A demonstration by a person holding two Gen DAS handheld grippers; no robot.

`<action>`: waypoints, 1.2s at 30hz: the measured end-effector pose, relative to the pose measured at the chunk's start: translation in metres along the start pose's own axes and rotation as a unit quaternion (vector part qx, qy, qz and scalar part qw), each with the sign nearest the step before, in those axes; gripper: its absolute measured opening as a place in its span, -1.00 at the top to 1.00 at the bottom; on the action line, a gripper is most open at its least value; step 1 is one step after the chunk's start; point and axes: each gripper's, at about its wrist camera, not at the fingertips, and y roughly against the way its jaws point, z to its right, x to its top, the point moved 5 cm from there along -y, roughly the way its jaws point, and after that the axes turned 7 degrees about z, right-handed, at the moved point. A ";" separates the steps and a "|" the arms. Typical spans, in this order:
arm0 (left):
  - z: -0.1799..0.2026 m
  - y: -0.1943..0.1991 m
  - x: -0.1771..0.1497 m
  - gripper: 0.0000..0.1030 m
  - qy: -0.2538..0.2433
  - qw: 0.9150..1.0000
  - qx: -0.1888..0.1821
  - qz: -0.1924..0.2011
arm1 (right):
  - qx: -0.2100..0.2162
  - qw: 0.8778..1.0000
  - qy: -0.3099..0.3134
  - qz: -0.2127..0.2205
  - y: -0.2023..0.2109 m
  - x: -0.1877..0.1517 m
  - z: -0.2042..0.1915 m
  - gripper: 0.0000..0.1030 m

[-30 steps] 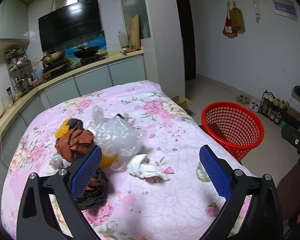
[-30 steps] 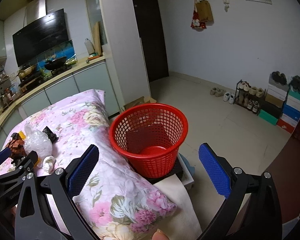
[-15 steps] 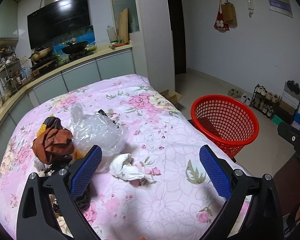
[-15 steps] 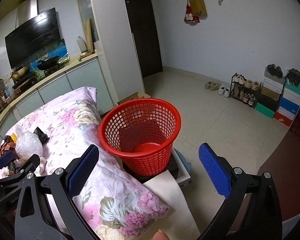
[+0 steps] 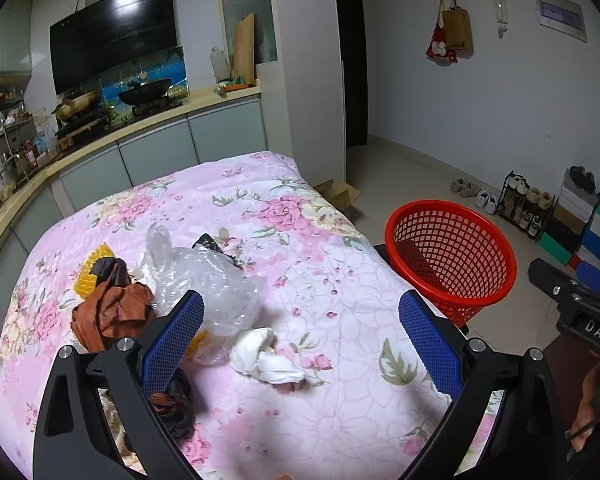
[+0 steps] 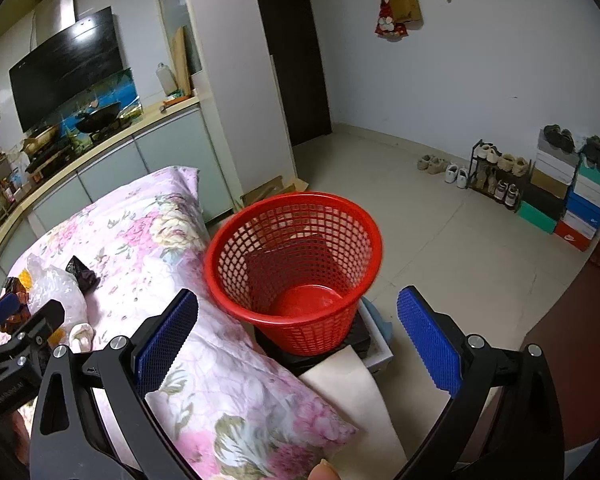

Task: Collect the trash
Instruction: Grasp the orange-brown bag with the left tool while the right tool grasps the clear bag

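Observation:
Trash lies on a pink floral quilt [image 5: 260, 216]: a crumpled white tissue [image 5: 266, 356], a clear plastic bag [image 5: 208, 292], a brown-orange wrapper [image 5: 112, 312], a yellow piece [image 5: 90, 270] and a small black wrapper [image 5: 208, 242]. My left gripper [image 5: 300, 340] is open and empty, hovering above the tissue. A red mesh basket [image 6: 296, 264] stands on a low stand beside the quilt, also seen in the left wrist view [image 5: 452, 260]. My right gripper [image 6: 300, 340] is open and empty, just in front of the basket.
A kitchen counter [image 5: 140, 120] with a stove and wok runs behind the quilt. A white pillar [image 5: 312, 68] stands at its far corner. A shoe rack [image 6: 496, 172] and stacked shoe boxes [image 6: 576, 200] line the right wall. A cardboard box [image 5: 340, 194] lies on the floor.
Both grippers have shifted so the trash pile and basket sit differently in view; the basket now looks closer to the right gripper. Both stay open and empty.

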 end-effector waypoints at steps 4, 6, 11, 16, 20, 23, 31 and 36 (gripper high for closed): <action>-0.023 0.010 0.008 -0.84 0.024 1.000 -0.011 -0.003 | 0.016 1.000 0.013 -0.003 -0.003 0.003 -0.015 -0.88; -0.040 0.019 0.015 -0.84 0.030 1.000 -0.001 0.006 | 0.026 1.000 0.015 -0.004 -0.005 0.005 -0.024 -0.88; -0.096 0.029 0.029 -0.84 0.071 0.997 0.019 0.004 | 0.056 0.998 0.025 -0.018 -0.013 0.003 -0.048 -0.88; -0.135 0.024 0.020 -0.84 0.123 0.992 0.003 -0.018 | 0.071 0.997 0.028 -0.031 -0.020 0.001 -0.061 -0.88; -0.138 0.005 0.006 -0.83 0.134 0.990 -0.011 -0.047 | 0.076 0.996 0.028 -0.043 -0.028 0.000 -0.066 -0.88; -0.132 -0.008 -0.005 -0.82 0.122 0.990 -0.014 -0.065 | 0.084 0.994 0.038 -0.051 -0.034 -0.002 -0.076 -0.88; -0.141 -0.022 -0.012 0.06 0.122 0.990 -0.017 -0.074 | 0.127 0.986 0.087 -0.067 -0.044 -0.002 -0.117 -0.88; -0.157 -0.011 -0.011 0.10 0.134 0.989 -0.014 -0.063 | 0.157 0.978 0.114 -0.071 -0.045 0.002 -0.148 -0.88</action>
